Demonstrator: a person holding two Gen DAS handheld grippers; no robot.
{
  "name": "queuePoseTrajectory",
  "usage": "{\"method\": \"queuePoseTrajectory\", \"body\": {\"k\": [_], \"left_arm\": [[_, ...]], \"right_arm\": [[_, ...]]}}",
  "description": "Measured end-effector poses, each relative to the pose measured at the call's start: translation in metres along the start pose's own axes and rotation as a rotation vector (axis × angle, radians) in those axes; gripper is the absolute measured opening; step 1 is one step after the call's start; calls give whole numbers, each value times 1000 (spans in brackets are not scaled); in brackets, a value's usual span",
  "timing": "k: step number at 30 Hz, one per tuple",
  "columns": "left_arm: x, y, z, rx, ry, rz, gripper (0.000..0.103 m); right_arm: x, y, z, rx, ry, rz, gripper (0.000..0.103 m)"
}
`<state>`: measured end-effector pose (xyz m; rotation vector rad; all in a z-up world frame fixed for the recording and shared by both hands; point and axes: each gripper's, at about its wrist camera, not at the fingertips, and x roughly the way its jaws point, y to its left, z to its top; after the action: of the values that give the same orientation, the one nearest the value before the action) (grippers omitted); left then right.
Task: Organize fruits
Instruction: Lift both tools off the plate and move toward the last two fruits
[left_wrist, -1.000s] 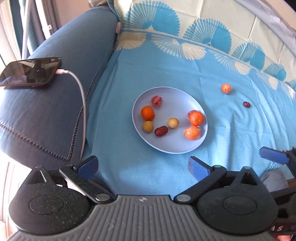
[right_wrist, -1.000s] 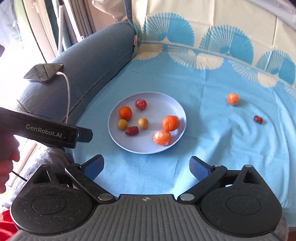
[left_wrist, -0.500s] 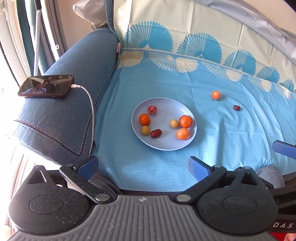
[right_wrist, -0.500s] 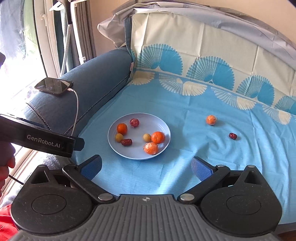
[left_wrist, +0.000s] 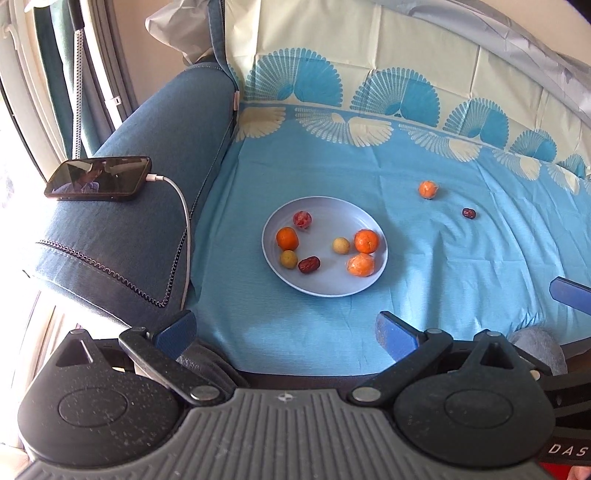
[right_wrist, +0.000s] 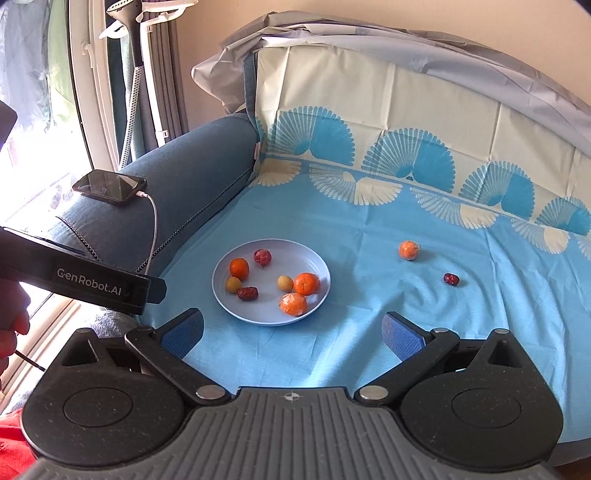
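Plate (right_wrist: 321, 295), pale blue, on the sofa's blue cover (right_wrist: 369, 221): holds seven fruits, among them three oranges and a red date.
Loose orange (right_wrist: 409, 250): on the cover, right of and beyond the plate, well apart from it.
Loose date (right_wrist: 451, 279): further right of the plate.
Left gripper (left_wrist: 284, 328), right gripper (right_wrist: 291, 334): jaws spread wide, empty, short of the plate.
Suggested handling: take the loose orange with the right gripper, close gently, and set it in the plate's bare middle.
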<state>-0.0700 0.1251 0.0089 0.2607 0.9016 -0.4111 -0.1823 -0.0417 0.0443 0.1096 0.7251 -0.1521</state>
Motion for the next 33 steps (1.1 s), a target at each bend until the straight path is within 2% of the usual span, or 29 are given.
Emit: {"method": "queuePoseTrajectory", "body": {"k": [33], "left_arm": [[16,-12,0,61,60,26,103]], "right_arm": [[11,-12,-4,30,34,9,102]]}}
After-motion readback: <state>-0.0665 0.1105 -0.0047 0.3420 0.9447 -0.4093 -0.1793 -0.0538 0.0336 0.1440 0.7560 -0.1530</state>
